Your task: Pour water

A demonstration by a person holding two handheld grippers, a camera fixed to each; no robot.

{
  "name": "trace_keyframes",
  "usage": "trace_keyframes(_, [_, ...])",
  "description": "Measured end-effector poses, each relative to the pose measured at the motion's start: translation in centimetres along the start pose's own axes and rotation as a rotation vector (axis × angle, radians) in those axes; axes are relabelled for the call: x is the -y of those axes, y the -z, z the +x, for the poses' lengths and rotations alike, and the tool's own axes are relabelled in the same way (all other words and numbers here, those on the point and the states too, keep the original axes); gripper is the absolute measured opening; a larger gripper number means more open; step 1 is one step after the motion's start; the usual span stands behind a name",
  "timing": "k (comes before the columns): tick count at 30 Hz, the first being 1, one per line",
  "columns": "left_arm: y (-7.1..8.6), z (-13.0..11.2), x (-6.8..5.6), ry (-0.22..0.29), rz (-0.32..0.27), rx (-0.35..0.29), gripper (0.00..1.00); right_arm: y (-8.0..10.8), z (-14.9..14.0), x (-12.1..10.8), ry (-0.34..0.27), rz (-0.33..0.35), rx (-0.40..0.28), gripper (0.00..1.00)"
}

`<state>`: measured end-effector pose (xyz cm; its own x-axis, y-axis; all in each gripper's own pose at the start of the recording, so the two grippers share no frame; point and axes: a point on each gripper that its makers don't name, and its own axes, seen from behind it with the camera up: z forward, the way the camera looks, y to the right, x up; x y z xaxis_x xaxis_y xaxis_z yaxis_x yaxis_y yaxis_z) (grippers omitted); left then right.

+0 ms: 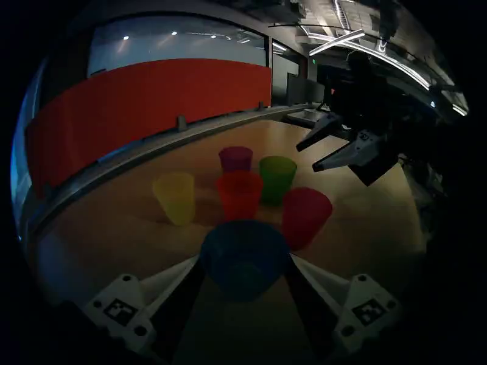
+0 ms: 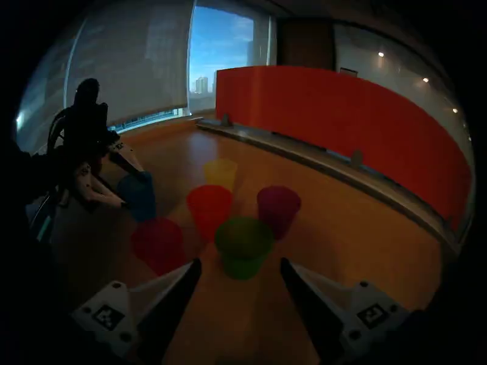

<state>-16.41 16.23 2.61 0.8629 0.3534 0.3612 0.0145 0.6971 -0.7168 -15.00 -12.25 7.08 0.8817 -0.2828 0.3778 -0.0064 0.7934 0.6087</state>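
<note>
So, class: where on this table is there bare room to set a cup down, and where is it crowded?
Bare wood runs between the red partition and the yellow cup and purple cup. Crowded: around the orange cup, green cup and red cup.

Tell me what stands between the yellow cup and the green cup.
The orange-red cup stands between the yellow cup and the green cup, seen in the left gripper view.

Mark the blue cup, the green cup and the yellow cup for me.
blue cup [image 1: 243,260]: left gripper view, front wall.
green cup [image 2: 243,250]: right gripper view, front wall.
yellow cup [image 1: 175,198]: left gripper view, front wall.
</note>
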Motion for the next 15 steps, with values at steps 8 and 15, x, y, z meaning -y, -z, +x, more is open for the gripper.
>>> trace_keyframes(8, [1.3,2.1,0.4,0.005,0.018,-0.052,0.86,-1.9,-0.8,-0.4,0.012,-0.004,0.018,0.99])
trace_keyframes(15, [2.5,3.7,0.7,0.007,0.040,-0.098,0.86,-3.5,-1.3,-0.7,0.026,-0.005,0.034,1.00])
